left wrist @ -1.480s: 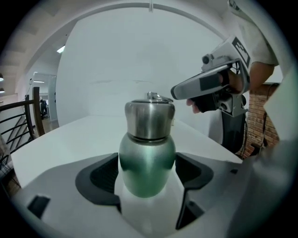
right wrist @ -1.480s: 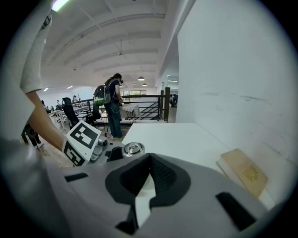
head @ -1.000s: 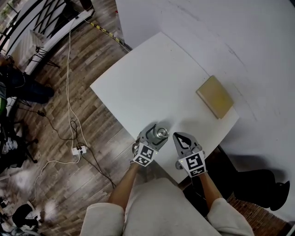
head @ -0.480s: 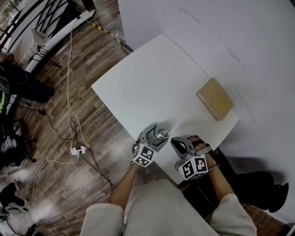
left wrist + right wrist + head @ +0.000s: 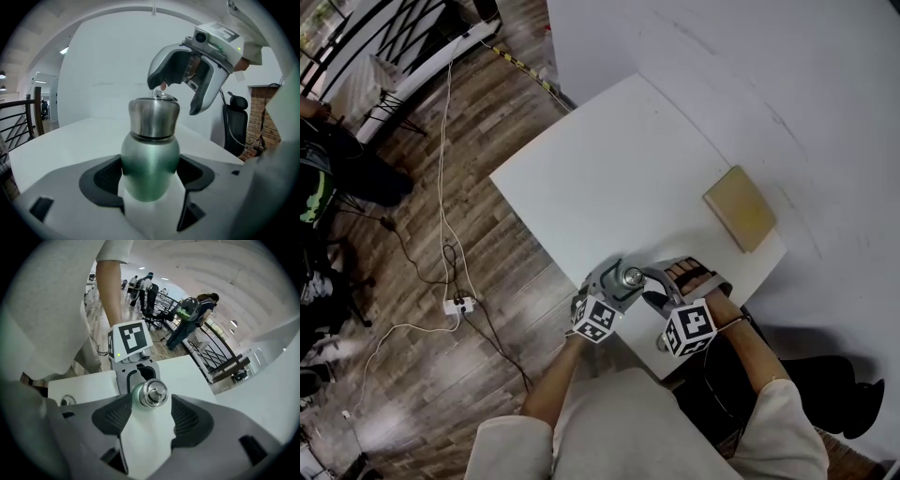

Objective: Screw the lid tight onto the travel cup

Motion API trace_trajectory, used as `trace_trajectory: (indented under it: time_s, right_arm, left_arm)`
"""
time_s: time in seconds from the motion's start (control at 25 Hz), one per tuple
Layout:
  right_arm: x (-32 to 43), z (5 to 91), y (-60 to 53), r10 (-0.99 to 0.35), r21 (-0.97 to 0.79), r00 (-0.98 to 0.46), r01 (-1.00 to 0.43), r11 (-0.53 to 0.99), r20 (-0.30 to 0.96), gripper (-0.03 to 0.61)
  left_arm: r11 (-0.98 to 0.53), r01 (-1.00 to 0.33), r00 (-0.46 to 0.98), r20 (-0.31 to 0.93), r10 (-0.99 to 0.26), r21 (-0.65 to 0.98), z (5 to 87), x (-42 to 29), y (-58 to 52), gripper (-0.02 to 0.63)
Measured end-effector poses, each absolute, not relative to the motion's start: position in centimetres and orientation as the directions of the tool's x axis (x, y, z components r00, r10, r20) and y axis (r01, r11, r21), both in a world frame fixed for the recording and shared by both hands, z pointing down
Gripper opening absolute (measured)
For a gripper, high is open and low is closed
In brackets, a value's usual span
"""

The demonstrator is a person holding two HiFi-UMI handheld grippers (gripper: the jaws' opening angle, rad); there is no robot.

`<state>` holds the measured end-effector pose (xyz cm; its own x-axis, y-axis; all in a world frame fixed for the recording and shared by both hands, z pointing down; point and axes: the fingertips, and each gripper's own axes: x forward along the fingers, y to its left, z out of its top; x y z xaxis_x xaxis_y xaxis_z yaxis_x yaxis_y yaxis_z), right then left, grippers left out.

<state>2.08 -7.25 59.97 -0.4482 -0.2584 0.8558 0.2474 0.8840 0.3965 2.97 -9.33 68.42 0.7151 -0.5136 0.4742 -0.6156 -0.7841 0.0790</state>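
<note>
- One green metal travel cup [image 5: 150, 159] with a rounded body stands at the near edge of the white desk [image 5: 609, 178], straight in front of the person. Its brushed steel lid [image 5: 153, 115] sits on top.
- Its long axis runs vertically, with the lid end up and the base down. Whether the base rests on the desk is hidden by the jaws around it.
- Clamped on the cup's green body is the left gripper [image 5: 150, 180], one dark pad on each side, keeping it upright.
- Above the lid, the right gripper [image 5: 149, 413] points steeply down. Its jaws have just been opening and now stand wide. The lid and its small ring knob [image 5: 149, 393] lie between the pads, which do not touch it.
- Well apart, a flat tan block [image 5: 741, 208] lies by the desk's right edge, clear of the work.
- Risk: the pads could close too high and catch only the ring knob, so the twist would slip off instead of turning the lid.
- Risk: smooth steel gives little purchase, so a light squeeze may skid round the lid and leave it loose.
- Risk: the cup may spin inside the left grip under the twist, or tip off the near edge if that hold slackens.
</note>
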Motion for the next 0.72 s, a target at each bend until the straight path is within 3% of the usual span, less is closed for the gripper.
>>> trace_trajectory:
  time_s: [0.24,0.72]
  right_arm:
    - [0.7,61.1,-7.4,-0.167,0.334,-0.352,0.495,0.802,0.921,0.303]
    - [-0.2,63.0,-7.2,-0.096,0.205,-0.184,0.786,0.583,0.978,0.279]
  left_arm:
    - [-0.785,-0.615,0.715,0.477,-0.511,0.080,68.4,3.0,-9.3,0.357]
    - [-0.787,-0.612,0.715,0.480,-0.508,0.079,68.3,2.9,-9.2,0.357]
